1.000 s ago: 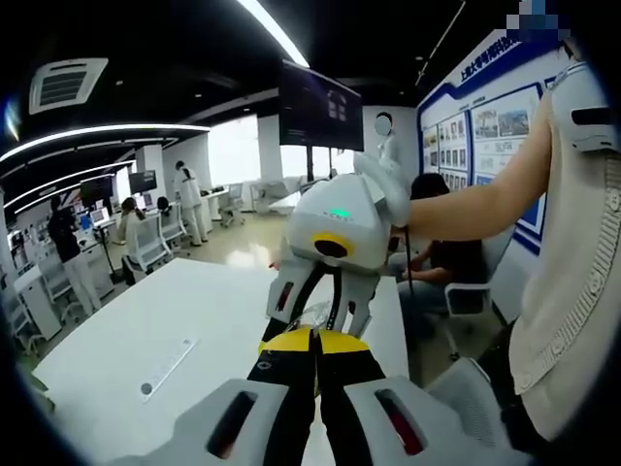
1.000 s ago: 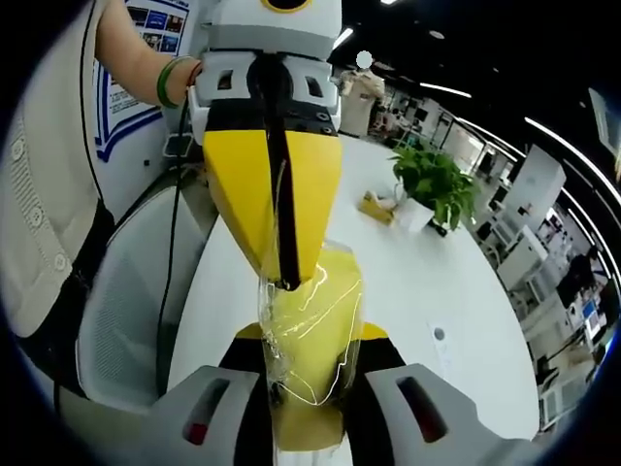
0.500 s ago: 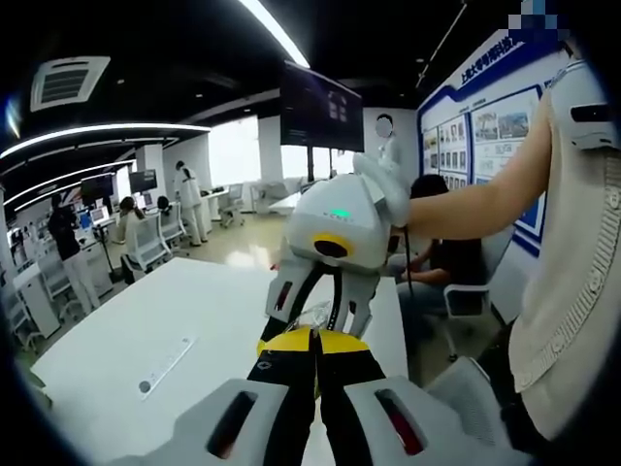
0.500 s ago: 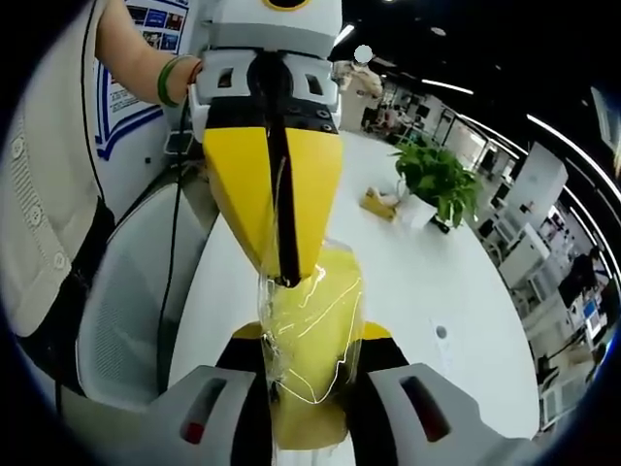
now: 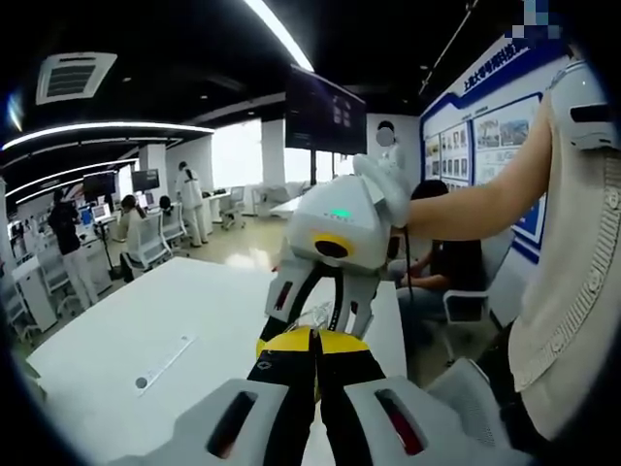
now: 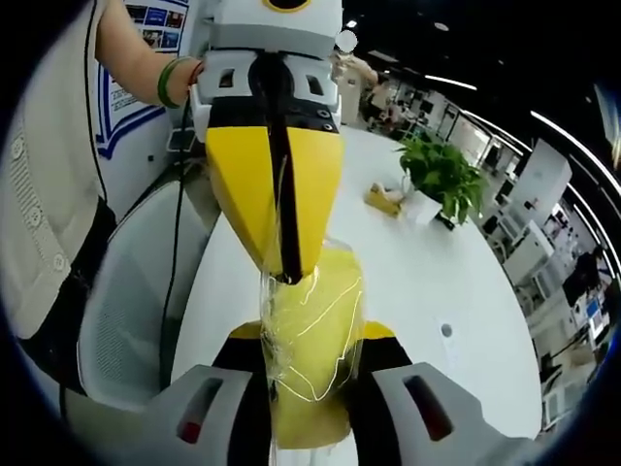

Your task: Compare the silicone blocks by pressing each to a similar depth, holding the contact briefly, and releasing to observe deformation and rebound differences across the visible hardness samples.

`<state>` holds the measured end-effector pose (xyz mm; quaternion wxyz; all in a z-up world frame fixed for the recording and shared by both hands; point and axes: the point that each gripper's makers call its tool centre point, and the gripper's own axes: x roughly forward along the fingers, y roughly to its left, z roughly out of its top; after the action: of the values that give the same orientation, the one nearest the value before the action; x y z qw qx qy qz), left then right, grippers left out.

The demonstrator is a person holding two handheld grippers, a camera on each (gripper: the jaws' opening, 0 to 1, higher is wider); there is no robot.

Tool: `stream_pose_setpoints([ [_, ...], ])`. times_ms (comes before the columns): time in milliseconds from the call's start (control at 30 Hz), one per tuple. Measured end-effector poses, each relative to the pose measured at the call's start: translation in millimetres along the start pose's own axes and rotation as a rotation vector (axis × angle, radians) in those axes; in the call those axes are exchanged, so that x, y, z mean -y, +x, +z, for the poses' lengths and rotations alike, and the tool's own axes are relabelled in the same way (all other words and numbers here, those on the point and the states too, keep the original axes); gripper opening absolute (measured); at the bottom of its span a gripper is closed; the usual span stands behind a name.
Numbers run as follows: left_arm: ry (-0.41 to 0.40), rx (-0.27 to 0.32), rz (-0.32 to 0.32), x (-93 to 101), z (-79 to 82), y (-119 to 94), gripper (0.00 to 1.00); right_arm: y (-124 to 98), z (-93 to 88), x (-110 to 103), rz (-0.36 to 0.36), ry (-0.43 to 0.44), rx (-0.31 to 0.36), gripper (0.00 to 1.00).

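A yellow silicone block [image 6: 315, 291] wrapped in clear film stands upright between the jaws of my right gripper [image 6: 310, 332], which is shut on it. My left gripper [image 6: 284, 275] comes down from the top of the right gripper view. Its yellow jaws are shut together, and their tips pinch the block's upper end and film. In the left gripper view my left gripper [image 5: 313, 340] is shut at the bottom centre. The right gripper [image 5: 320, 316] faces it, white with a green light. Crumpled film [image 5: 316, 311] shows between them. Both are held in the air above the table.
A white table [image 6: 417, 282] lies below, with a potted plant [image 6: 441, 175] and a small yellow object [image 6: 383, 201] at its far end. A white chair [image 6: 126, 301] stands on the left. A flat strip [image 5: 160, 364] lies on the table. A person's arm [image 5: 475, 199] holds the right gripper.
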<state>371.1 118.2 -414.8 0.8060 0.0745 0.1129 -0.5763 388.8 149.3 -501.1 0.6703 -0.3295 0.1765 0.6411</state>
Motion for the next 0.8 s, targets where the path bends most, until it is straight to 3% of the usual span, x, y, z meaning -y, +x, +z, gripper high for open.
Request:
stream_pose_setpoints([
  [800, -0.060, 0.020, 0.007, -11.7, -13.0, -6, 0.00, 16, -4.6, -3, 0.058, 0.083, 0.011, 0.29],
])
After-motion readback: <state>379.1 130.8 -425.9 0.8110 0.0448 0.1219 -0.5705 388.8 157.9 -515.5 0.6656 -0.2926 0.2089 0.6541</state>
